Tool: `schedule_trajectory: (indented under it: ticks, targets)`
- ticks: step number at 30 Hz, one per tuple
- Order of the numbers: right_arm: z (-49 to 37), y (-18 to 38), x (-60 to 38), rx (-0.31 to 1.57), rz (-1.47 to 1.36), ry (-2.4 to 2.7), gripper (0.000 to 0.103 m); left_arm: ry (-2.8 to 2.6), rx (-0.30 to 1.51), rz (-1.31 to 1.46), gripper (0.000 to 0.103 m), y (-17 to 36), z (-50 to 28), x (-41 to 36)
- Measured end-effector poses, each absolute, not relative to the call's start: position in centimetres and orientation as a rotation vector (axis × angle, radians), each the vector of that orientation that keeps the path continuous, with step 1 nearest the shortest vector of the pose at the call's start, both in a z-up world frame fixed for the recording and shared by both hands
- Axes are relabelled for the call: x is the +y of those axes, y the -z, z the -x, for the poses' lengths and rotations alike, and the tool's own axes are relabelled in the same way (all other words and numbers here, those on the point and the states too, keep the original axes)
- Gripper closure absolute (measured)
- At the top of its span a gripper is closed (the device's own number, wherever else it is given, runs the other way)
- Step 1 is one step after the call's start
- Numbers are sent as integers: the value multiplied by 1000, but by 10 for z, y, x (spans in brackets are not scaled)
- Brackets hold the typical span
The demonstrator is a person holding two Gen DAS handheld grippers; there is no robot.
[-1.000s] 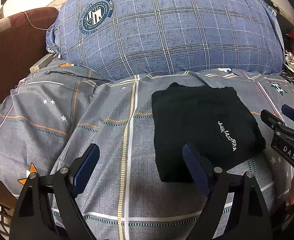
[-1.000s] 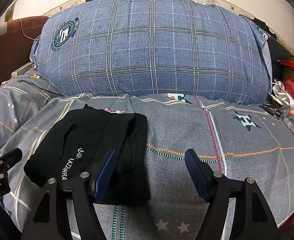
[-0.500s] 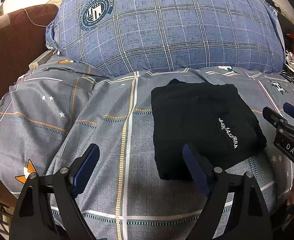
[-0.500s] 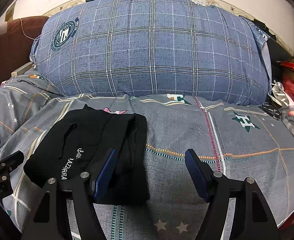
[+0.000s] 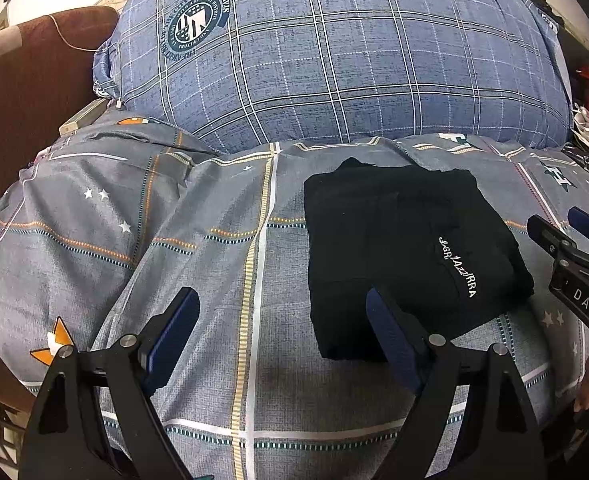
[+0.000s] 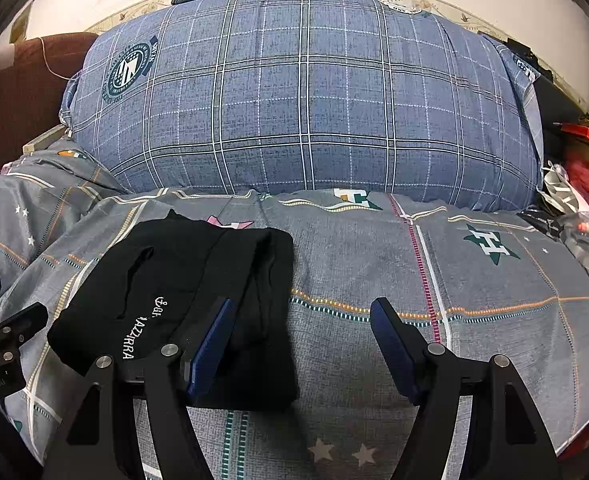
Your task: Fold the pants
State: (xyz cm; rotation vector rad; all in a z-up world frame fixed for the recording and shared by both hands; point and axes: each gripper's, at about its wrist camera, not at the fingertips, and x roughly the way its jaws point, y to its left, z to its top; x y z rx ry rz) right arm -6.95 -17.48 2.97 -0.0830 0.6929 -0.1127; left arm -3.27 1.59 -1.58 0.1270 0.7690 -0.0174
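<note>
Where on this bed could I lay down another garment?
Bare grey bedspread lies left of the folded black pants, running to the brown headboard. Another free stretch lies right of the pants, below the blue plaid pillow. The far right edge is crowded with clutter.

Counting it up, I'm seeing one pair of black pants (image 5: 406,256), folded into one bundle and lying on one grey patterned bedspread (image 5: 214,264). One big blue plaid pillow (image 5: 334,60) is sitting behind it, and one brown cushion (image 5: 26,80) is showing off at the left edge. Two sets of tongs are hovering in view, left tongs (image 5: 280,336) and right tongs (image 6: 302,340), each showing two blue pads.
</note>
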Motion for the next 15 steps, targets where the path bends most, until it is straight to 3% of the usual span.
schedule_trajectory:
  ticks: [15]
  targets:
    - [71,-28,-173,694,83,114,31,21,769,-130,17,15,33,15]
